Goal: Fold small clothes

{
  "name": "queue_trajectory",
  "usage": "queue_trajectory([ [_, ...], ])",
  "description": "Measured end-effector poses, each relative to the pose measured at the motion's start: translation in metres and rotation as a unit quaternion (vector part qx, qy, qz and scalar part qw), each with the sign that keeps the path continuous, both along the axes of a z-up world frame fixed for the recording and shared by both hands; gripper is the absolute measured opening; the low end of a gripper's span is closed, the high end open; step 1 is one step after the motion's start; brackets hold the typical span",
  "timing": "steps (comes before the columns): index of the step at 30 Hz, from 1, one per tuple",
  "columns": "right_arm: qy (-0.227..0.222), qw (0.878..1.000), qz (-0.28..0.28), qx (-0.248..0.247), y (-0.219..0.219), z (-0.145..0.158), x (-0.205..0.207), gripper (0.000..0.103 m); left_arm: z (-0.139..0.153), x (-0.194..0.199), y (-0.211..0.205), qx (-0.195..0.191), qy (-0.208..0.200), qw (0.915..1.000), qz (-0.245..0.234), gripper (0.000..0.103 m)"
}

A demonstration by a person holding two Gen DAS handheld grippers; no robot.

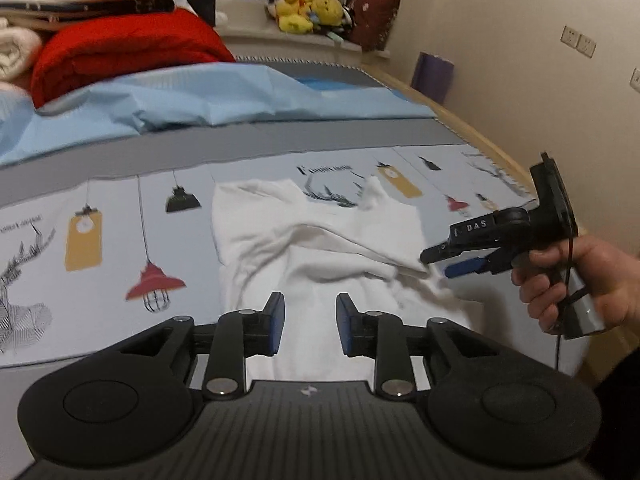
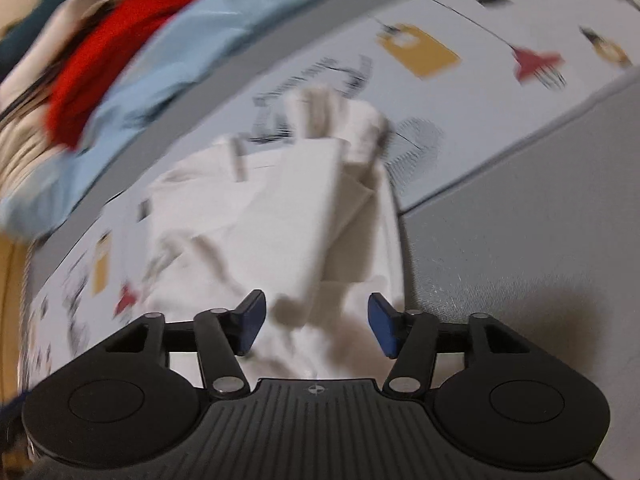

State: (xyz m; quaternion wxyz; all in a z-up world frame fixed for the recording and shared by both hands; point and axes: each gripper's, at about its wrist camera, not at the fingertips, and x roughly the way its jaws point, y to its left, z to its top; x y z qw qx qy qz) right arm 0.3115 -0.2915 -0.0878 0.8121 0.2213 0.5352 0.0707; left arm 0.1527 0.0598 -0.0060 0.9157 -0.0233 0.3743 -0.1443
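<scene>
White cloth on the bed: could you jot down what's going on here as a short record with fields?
item: white garment, rumpled, partly folded
surface: printed bed sheet
left tool: open, nothing between its pads, above the garment
right tool: open, holding nothing, over the garment's edge
holder: a hand grips the right tool
behind: red blanket, light blue sheet

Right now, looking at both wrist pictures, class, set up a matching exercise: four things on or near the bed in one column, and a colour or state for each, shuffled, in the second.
Column one:
1. white garment
2. blanket
3. plush toys
4. left gripper

Column two:
A. yellow, on the far ledge
B. fingers apart, nothing between them
C. red, bundled at the far left
D. crumpled and partly folded on the printed sheet

Pairs: 1-D, 2-C, 3-A, 4-B
</scene>
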Motion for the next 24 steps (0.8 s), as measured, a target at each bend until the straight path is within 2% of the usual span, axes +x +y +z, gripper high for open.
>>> queue_trajectory([
  [1,0.003,1.000,-0.011,-0.001,0.006,-0.005,-0.002,0.053,-0.005,0.003,-0.006,0.018,-0.002,0.9998,-0.005,0.031],
  [2,-0.003,1.000,-0.027,-0.003,0.011,-0.007,-0.001,0.030,-0.008,0.005,-0.010,0.034,-0.001,0.9993,-0.018,0.031],
  [3,-0.016,0.999,-0.036,-0.001,0.016,-0.005,-0.002,0.014,-0.010,0.008,-0.017,0.051,-0.008,0.9981,-0.034,0.031],
  [4,-0.030,0.999,-0.034,0.002,0.020,0.001,-0.002,0.004,-0.011,0.010,-0.023,0.065,-0.022,0.9965,-0.049,0.031],
  [6,-0.092,0.996,-0.006,0.003,0.038,0.027,-0.007,0.003,-0.020,0.011,-0.030,0.076,-0.040,0.9938,-0.071,0.034],
  [9,-0.191,0.977,0.090,0.020,0.068,0.066,-0.017,0.003,-0.023,0.019,-0.046,0.079,-0.065,0.9904,-0.094,0.041],
  [11,-0.214,0.964,0.141,0.070,0.075,0.079,-0.023,0.003,-0.024,0.026,-0.058,0.082,-0.084,0.9877,-0.103,0.053],
  [13,-0.228,0.951,0.188,0.093,0.086,0.086,-0.028,0.003,-0.028,0.036,-0.069,0.095,-0.102,0.9849,-0.103,0.056],
  [16,-0.239,0.934,0.248,0.098,0.099,0.094,-0.034,0.003,-0.030,0.052,-0.078,0.104,-0.125,0.9826,-0.089,0.056],
  [17,-0.240,0.929,0.266,0.096,0.103,0.094,-0.037,0.003,-0.030,0.056,-0.080,0.102,-0.133,0.9818,-0.089,0.050],
  [18,-0.240,0.925,0.277,0.096,0.102,0.093,-0.035,0.003,-0.029,0.061,-0.082,0.101,-0.137,0.9812,-0.091,0.038],
  [19,-0.238,0.923,0.285,0.094,0.105,0.092,-0.036,0.003,-0.030,0.067,-0.081,0.099,-0.129,0.9815,-0.101,0.012],
  [22,-0.236,0.930,0.268,0.089,0.106,0.093,-0.033,0.010,-0.031,0.075,-0.071,0.102,-0.118,0.9823,-0.104,0.008],
  [24,-0.238,0.939,0.229,0.093,0.094,0.094,-0.026,0.022,-0.028,0.084,-0.046,0.111,-0.108,0.9855,-0.069,0.008],
])
